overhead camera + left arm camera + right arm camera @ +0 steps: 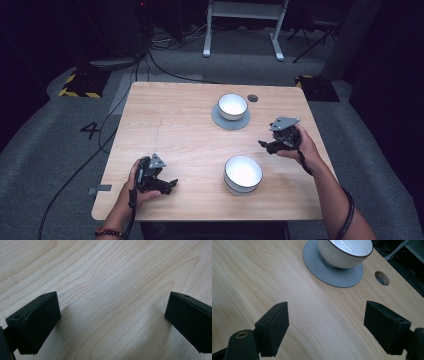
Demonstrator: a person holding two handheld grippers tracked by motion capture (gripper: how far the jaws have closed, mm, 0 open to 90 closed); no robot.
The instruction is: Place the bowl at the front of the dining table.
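Two white round bowls [233,106] [243,173], one on a grey round saucer [220,121], sit on the light wooden worktop [175,130]; left hand-held gripper [169,185] and right hand-held gripper [267,145] both gape wide, empty

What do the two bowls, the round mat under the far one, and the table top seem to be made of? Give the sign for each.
Far bowl and near bowl: probably glazed ceramic, glossy white inside with reflections, ribbed outside, dark rim. Round mat: matte grey, smooth, perhaps silicone or plastic; unclear. Table top: light wood or wood-look laminate, with visible grain lines.
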